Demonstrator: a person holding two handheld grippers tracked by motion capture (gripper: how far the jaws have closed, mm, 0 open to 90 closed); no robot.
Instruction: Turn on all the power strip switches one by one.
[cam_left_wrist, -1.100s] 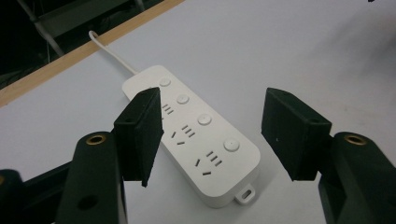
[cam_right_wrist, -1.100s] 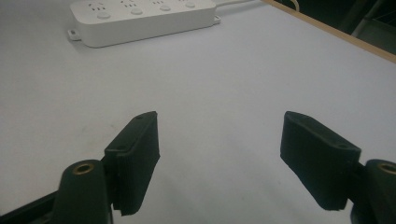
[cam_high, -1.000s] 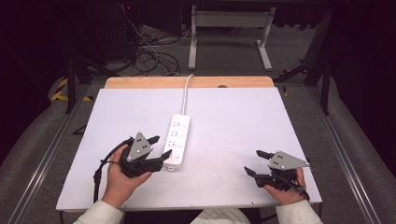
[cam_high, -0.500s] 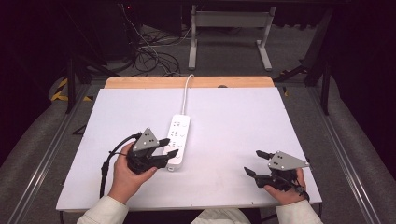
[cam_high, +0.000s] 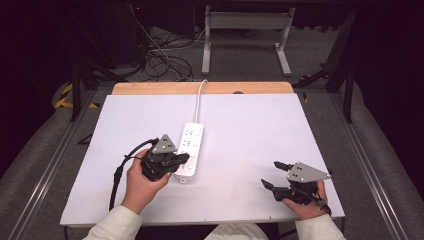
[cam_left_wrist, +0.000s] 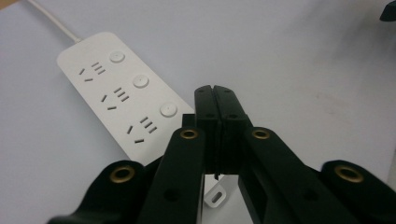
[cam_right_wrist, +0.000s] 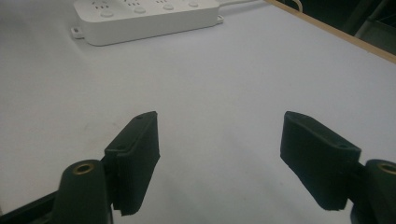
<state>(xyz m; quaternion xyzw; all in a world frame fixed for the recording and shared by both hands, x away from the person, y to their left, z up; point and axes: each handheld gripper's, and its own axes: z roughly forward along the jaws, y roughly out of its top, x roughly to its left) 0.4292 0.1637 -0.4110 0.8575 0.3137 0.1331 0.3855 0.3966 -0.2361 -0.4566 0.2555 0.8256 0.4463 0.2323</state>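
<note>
- High view: white power strip (cam_high: 189, 152) lies flat on the white counter (cam_high: 250, 130), left of centre, long axis running away from the person; its white cord (cam_high: 201, 97) leaves the far end and goes over the counter's far wooden edge.
- Left claw (cam_high: 181, 161) sits at the strip's near end, over its left edge, held in the left hand (cam_high: 140, 182); grey plate on top, black cable looping off to the left.
- Left gripper view: left claw (cam_left_wrist: 215, 100) is fully closed, pads pressed flat together, nothing between them. Its tips lie just beside the near end of the strip (cam_left_wrist: 123, 100), close to the nearest round button (cam_left_wrist: 168, 110). Contact with the strip: cannot tell.
- Three socket sets and three round buttons visible on the strip's face; a mounting tab shows at the near end, under the jaws.
- High view: right claw (cam_high: 272, 175) is near the counter's near right corner, held in the right hand (cam_high: 305, 202), well apart from the strip.
- Right gripper view: right claw (cam_right_wrist: 219, 163) is spread wide, bare counter between the pads, holding nothing; the strip (cam_right_wrist: 144, 16) lies far ahead of it, at the top of the view.
</note>
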